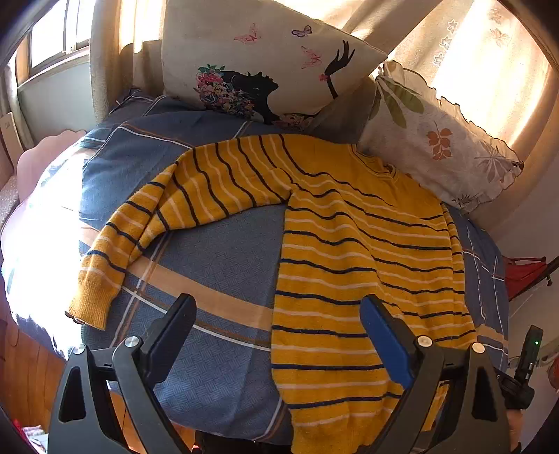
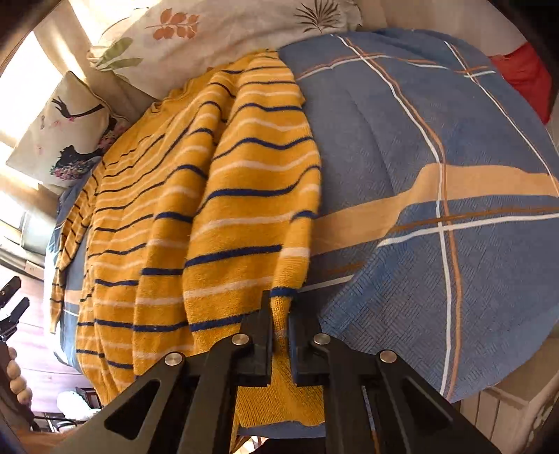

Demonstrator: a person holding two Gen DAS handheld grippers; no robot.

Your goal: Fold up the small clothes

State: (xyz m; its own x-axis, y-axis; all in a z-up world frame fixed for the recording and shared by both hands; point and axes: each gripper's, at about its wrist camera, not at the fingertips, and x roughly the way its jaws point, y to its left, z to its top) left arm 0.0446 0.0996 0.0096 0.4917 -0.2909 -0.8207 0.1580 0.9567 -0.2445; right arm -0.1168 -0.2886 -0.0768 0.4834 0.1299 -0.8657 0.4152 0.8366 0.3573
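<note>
The right gripper (image 2: 280, 321) is pinched tight on the ribbed cuff of the sweater's (image 2: 209, 195) right sleeve, which lies folded over the body, its length running away from the jaws toward the far leaf-print pillow (image 2: 216, 31). The left gripper (image 1: 277, 335) hangs wide open and empty above the near hem, with the other sleeve (image 1: 146, 223) spread out well to its left (so the left hand looks nearer). Only the left view shows that loose sleeve whole; only the right shows the pinch. The sweater lies flat on the blue checked bedspread (image 2: 436, 157).
</note>
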